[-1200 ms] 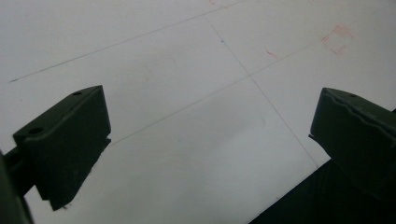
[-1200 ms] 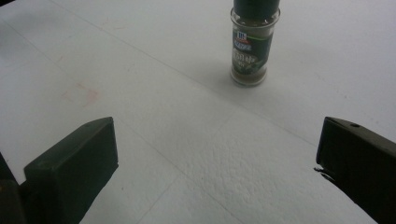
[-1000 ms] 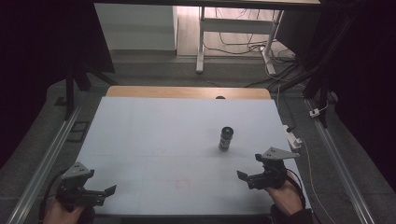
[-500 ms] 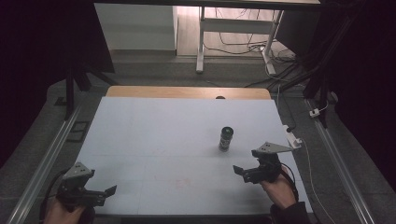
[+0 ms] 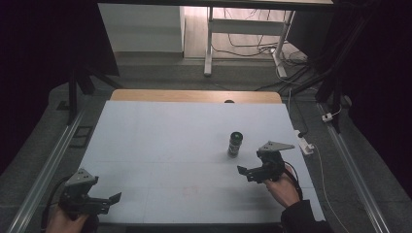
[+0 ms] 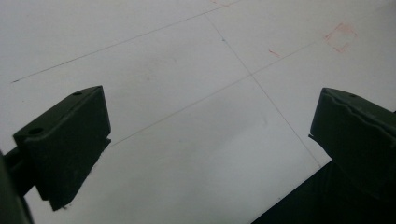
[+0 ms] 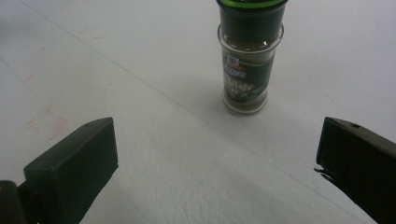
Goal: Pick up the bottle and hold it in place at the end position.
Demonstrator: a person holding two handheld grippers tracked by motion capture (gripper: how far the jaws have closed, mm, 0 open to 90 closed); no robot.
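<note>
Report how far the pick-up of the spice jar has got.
Done: nothing yet; the small glass spice jar with the green-rimmed dark cap stands upright on the white table, untouched. In hand: the right gripper sits near it, jaws wide open, jar ahead of them. Left: close in, grip, lift. The left gripper rests open at the table's near corner.

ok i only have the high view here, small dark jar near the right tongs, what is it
Observer: A glass spice jar, upright, with a green-rimmed dark cap and brownish contents, seen in the right gripper view.
Operator: are the right tongs lined up on it
Observer: Roughly. The right tongs are wide open, with the jar between the jaw lines but farther off, not touching.
Operator: and the left ones
Observer: The left tongs are open too, over bare white table with thin lines and a faint red square mark.
</note>
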